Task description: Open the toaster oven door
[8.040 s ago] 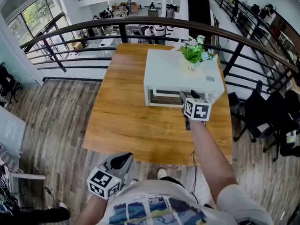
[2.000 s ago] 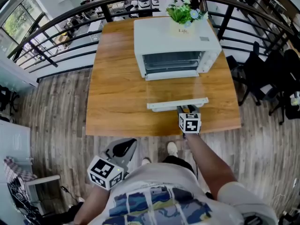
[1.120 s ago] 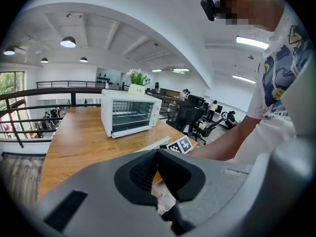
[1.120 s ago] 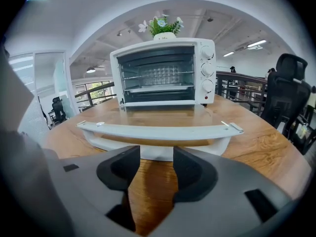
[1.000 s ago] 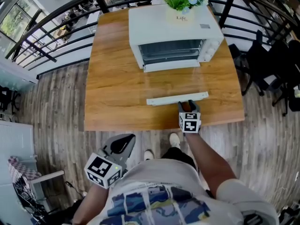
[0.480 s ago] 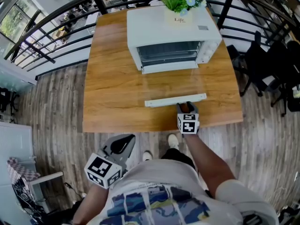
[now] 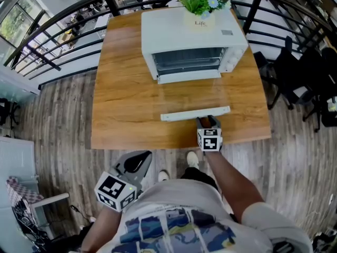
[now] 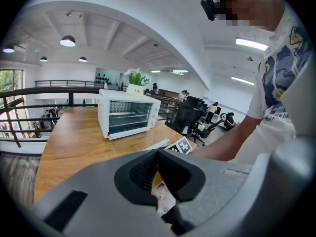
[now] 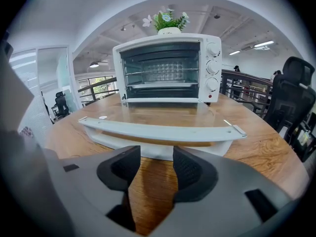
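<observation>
The white toaster oven stands at the far side of the wooden table. Its glass door lies folded down flat, and the white handle bar points toward me. My right gripper sits just in front of the handle's right part, open, with nothing between its fingers. In the right gripper view the handle runs across just beyond the gripper, and the oven cavity shows its racks. My left gripper hangs by my waist off the table, shut and empty. From the left gripper view the oven is far off.
A potted plant stands on the oven's top. A black railing curves round the far side of the table. Office chairs stand to the right. The table's front edge is right under my right gripper.
Eight seconds ago the door was shut with my right gripper at its handle; now it lies open and flat. Over the last second the right gripper stays just off the handle.
</observation>
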The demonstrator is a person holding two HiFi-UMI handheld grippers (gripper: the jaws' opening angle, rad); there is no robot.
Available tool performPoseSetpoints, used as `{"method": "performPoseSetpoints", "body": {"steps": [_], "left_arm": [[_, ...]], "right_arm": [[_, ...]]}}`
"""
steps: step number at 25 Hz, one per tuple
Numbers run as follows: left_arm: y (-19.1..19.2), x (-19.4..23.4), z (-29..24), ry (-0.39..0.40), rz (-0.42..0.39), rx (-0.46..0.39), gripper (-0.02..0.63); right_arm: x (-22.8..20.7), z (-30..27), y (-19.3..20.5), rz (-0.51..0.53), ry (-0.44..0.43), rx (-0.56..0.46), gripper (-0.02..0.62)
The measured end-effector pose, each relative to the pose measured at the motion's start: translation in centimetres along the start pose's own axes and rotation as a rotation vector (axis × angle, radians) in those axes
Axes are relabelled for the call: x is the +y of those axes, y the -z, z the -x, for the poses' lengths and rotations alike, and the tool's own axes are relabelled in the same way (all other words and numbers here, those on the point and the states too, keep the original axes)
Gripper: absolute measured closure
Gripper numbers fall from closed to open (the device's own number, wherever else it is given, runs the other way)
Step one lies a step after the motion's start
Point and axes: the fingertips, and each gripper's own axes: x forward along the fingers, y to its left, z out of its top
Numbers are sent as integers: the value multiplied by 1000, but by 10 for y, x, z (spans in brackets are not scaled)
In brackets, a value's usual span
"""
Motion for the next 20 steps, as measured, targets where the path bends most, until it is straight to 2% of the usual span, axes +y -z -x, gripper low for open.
{"method": "performPoseSetpoints", "body": {"steps": [20], "left_arm": [[2,1,3,-12,3,4,603]], "right_arm": [[0,0,1,6,-5,6,403]]}}
